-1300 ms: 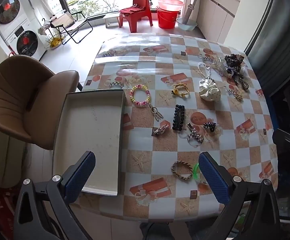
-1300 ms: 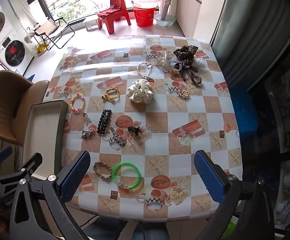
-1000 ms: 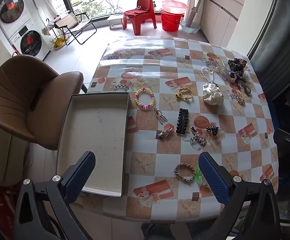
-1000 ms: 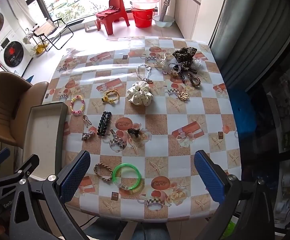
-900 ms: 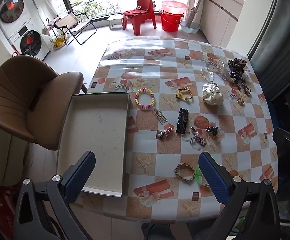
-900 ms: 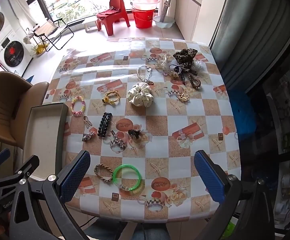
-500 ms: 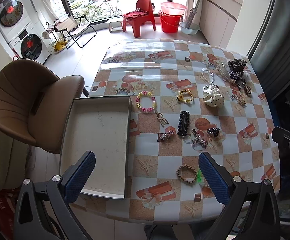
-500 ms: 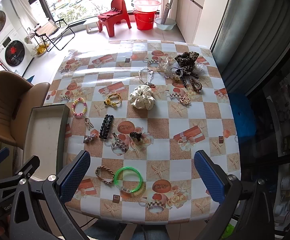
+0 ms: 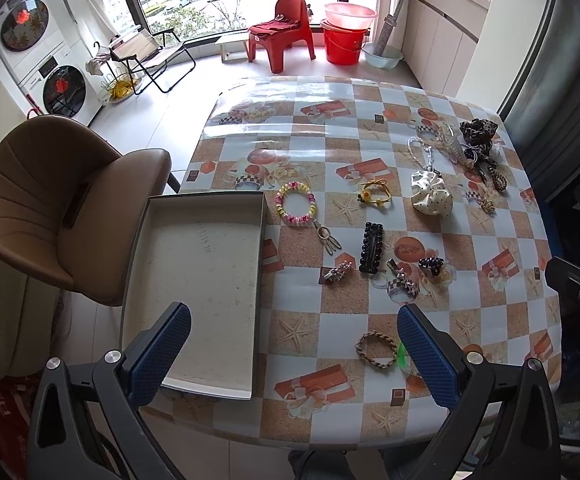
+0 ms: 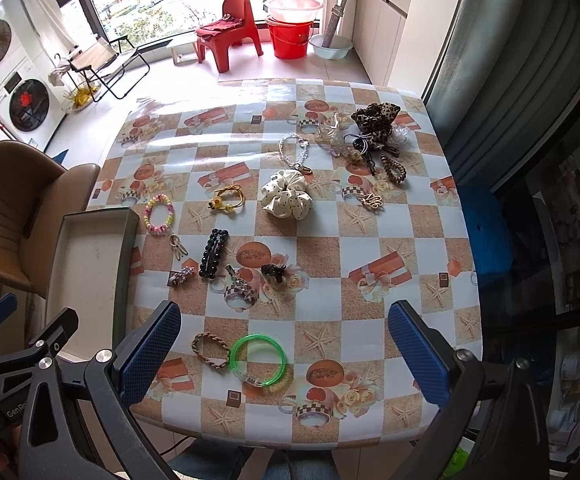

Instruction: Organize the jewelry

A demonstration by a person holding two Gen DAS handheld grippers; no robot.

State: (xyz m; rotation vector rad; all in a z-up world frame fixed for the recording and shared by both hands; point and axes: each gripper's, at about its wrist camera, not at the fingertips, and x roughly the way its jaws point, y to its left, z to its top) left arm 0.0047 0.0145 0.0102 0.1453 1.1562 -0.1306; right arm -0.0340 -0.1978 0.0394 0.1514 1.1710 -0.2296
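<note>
I had both tools hanging high above the near edge of the table [image 10: 369, 248], which I judge was a surveying pose: from there each camera took in every piece before I committed to one. The left gripper [image 9: 293, 354] was spread wide and carried nothing; the right gripper [image 10: 282, 356] was likewise spread and empty.

Under and just ahead of the left gripper's left finger lay the shallow grey tray [image 9: 198, 280], bare inside, set at the table's left edge beside the brown chair [image 9: 50, 208]. I take that to be where the jewelry was meant to go, so nothing had been sorted yet.

The pieces were scattered ahead of the fingers. Nearest, between the right gripper's fingers, the green bangle [image 10: 258, 359] sat touching or overlapping the braided bracelet [image 10: 210, 349]; in the left view the bangle was mostly hidden behind the right finger. Farther ahead lay the black beaded clip [image 10: 213, 254], the pastel bead bracelet [image 10: 158, 215] just beside the tray's far corner, and the polka-dot scrunchie [image 10: 286, 196]. Beyond the right finger, at the far corner, a leopard scrunchie [image 10: 375, 118] topped a tangled heap.

The bangle being closest to the right gripper, I judged it the sensible first pick, though its contact with the braid risked dragging both.
</note>
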